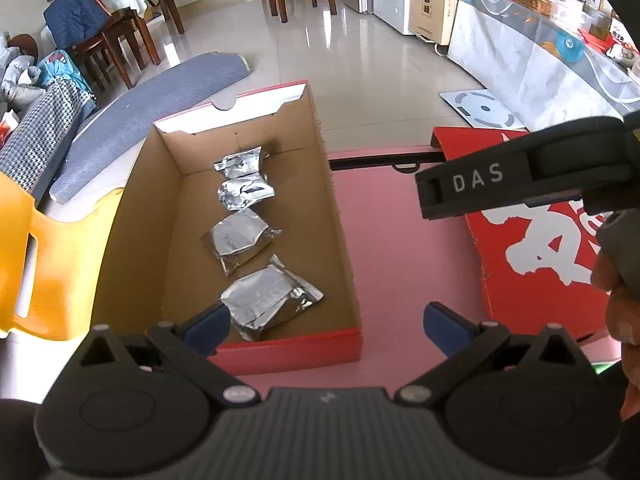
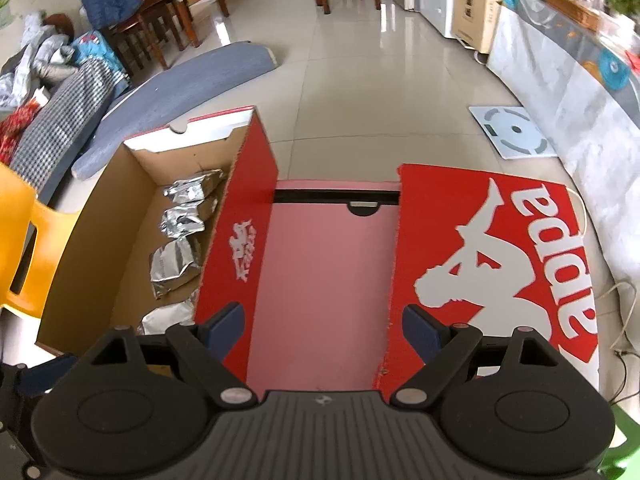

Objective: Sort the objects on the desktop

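The left gripper (image 1: pixel 326 322) is being held with its blue-padded fingers spread wide and nothing between them, poised over the near red edge of the open cardboard box (image 1: pixel 340 216). One pad is hanging just inside the box beside the nearest foil packet (image 1: pixel 270 302). Four silver foil packets are lying in a row along the box floor, from near to far. The box is resting on the left part of a pink table (image 1: pixel 404 248).

The right gripper (image 2: pixel 322 328) is likewise being held spread and empty, above the bare pink strip between the box's red side wall (image 2: pixel 236 248) and the red lid (image 2: pixel 492 264), which is lying flat to the right, printed side up. In the left wrist view the right gripper is seen from the side over the lid, and a hand (image 1: pixel 618 300) is partly showing at the right edge.
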